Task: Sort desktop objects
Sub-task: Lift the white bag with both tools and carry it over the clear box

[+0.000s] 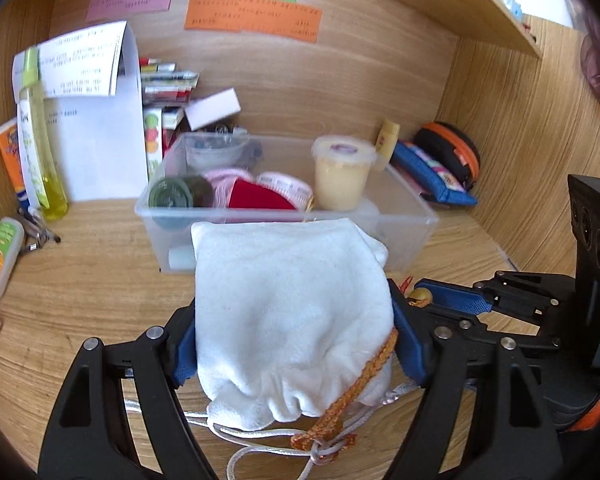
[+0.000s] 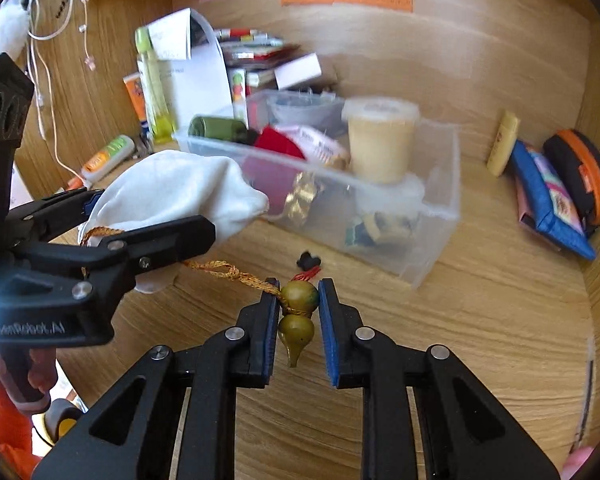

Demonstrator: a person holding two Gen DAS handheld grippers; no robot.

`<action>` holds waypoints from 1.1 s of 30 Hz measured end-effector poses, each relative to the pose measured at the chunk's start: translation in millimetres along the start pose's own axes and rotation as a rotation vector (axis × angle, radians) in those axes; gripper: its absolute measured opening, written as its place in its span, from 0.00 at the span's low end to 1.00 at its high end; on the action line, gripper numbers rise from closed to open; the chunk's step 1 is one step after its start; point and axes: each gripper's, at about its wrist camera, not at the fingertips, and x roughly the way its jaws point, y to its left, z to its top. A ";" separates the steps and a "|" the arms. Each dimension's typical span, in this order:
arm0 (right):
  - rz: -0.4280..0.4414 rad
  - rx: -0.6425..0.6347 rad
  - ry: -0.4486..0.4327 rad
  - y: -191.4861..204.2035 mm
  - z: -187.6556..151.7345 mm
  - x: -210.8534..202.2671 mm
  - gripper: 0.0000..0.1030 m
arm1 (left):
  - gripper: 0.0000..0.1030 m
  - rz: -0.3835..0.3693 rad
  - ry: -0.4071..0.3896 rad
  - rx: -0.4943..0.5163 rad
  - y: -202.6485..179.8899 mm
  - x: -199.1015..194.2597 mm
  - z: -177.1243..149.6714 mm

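My left gripper (image 1: 292,308) is shut on a white drawstring pouch (image 1: 292,280), its blue pads pressing both sides, just in front of a clear plastic box (image 1: 420,216). An orange braided cord (image 1: 364,384) runs from the pouch neck to a small olive gourd charm (image 2: 298,300). My right gripper (image 2: 299,292) is shut on that charm's upper bulb, low over the wooden desk. In the right wrist view the pouch (image 2: 172,188) and the left gripper (image 2: 152,212) sit to the left, and the box (image 2: 440,216) lies beyond. The box holds a cream jar (image 1: 342,172), a red item and a dark green roll.
Papers, a yellow bottle (image 1: 46,152) and small boxes stand at the back left. Tubes and keys (image 1: 36,228) lie by the left wall. A blue pouch (image 2: 548,200) and an orange-black case (image 2: 580,172) lean in the right corner. A small black piece (image 2: 309,259) lies in front of the box.
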 end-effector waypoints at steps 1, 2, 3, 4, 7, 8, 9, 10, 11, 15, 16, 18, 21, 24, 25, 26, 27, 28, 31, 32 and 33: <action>0.004 -0.002 -0.009 -0.7 1.0 -3.5 0.17 | 0.76 0.001 -0.006 0.003 -1.1 -1.5 2.8; 0.002 -0.006 -0.020 -1.0 2.1 -7.4 0.17 | 0.76 0.002 -0.011 0.007 -2.8 -2.6 5.0; 0.000 -0.009 -0.030 -1.2 3.2 -10.5 0.17 | 0.76 0.003 -0.017 0.009 -4.3 -3.2 7.6; -0.002 -0.011 -0.039 -1.2 4.6 -13.5 0.17 | 0.76 0.001 -0.021 0.011 -5.6 -3.3 10.5; -0.008 -0.007 -0.064 -4.3 9.8 -19.0 0.17 | 0.76 -0.002 -0.026 0.015 -7.8 -1.7 18.5; -0.009 -0.003 -0.070 -6.4 11.1 -20.2 0.17 | 0.76 -0.004 -0.026 0.015 -8.5 -0.7 21.0; -0.009 0.003 -0.077 -9.0 13.3 -21.4 0.17 | 0.76 -0.010 -0.024 0.015 -9.5 0.8 24.1; -0.009 0.011 -0.083 -11.7 13.5 -22.7 0.17 | 0.76 -0.013 -0.021 0.019 -10.7 1.5 25.2; -0.005 0.019 -0.087 -13.9 14.3 -23.2 0.17 | 0.76 -0.014 -0.021 0.028 -12.8 2.7 27.2; -0.003 0.040 -0.101 -23.0 17.0 -25.3 0.17 | 0.76 -0.007 -0.012 0.054 -19.4 8.6 32.5; -0.003 0.043 -0.102 -24.9 17.8 -25.8 0.17 | 0.76 -0.008 -0.010 0.052 -19.6 10.7 33.9; -0.007 0.050 -0.106 -28.7 20.4 -25.3 0.17 | 0.76 -0.009 -0.002 0.051 -19.5 15.6 36.6; 0.000 0.068 -0.110 -35.3 24.6 -22.4 0.17 | 0.76 -0.007 0.007 0.051 -18.5 23.0 41.1; 0.004 0.079 -0.107 -41.1 29.3 -16.7 0.17 | 0.76 -0.010 0.013 0.053 -16.3 29.7 48.7; 0.005 0.082 -0.107 -43.0 31.5 -14.5 0.17 | 0.76 -0.008 0.014 0.054 -15.4 31.2 51.2; 0.006 0.084 -0.108 -44.5 33.6 -12.6 0.17 | 0.76 -0.007 0.015 0.054 -14.6 32.9 53.7; 0.007 0.084 -0.109 -45.9 36.2 -10.5 0.17 | 0.76 -0.008 0.016 0.054 -12.9 35.6 57.6; 0.008 0.086 -0.109 -46.9 38.5 -8.7 0.17 | 0.76 -0.007 0.017 0.052 -11.4 37.4 60.1; 0.015 0.096 -0.112 -52.0 46.7 -1.9 0.17 | 0.76 -0.008 0.019 0.043 -6.0 44.2 69.6; 0.017 0.099 -0.112 -52.6 48.8 0.0 0.17 | 0.76 -0.007 0.020 0.040 -4.3 46.3 72.3; 0.021 0.103 -0.111 -53.8 51.5 2.4 0.17 | 0.76 -0.006 0.022 0.037 -2.2 49.2 75.6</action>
